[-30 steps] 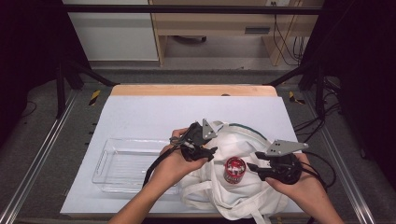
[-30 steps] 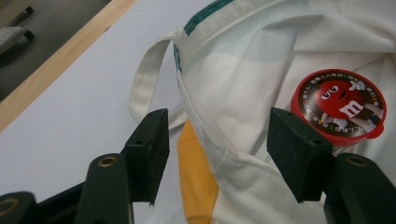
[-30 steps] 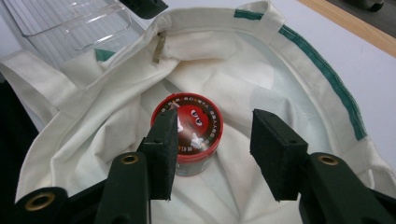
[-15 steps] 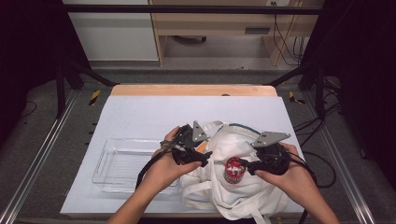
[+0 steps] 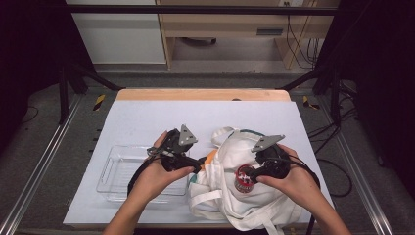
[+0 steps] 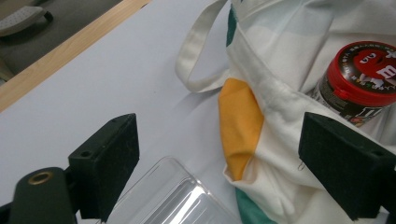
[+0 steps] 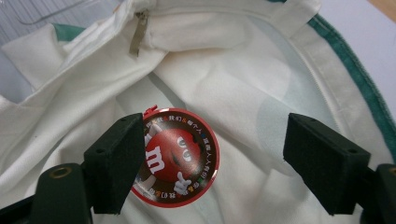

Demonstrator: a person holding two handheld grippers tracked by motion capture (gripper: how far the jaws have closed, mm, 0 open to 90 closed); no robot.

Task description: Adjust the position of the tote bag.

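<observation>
A white cloth bag point(image 5: 244, 205) with green and orange patches lies crumpled at the table's near right edge. In its open mouth lies a jar with a red lid point(image 5: 243, 178). My left gripper point(image 5: 196, 165) points right at the bag's left rim. Its jaws have just been opening and stand wide in the left gripper view point(image 6: 219, 135), with the bag's orange patch point(image 6: 240, 126) and hem between them, unpressed. My right gripper point(image 5: 250, 172) hovers over the jar point(image 7: 182, 163). Its jaws point(image 7: 215, 130) have also just been opening and stand apart, gripping nothing.
A clear plastic tray point(image 5: 117, 171) sits left of the bag, under my left hand, and its corner point(image 6: 177, 196) shows below the left jaws. The bag's strap loop point(image 6: 196, 51) lies on the white table top point(image 5: 161, 117). Cables trail off to the right.
Both hands have shifted left. Both grippers' jaws have spread wider. The jar and bag stay where they were.
</observation>
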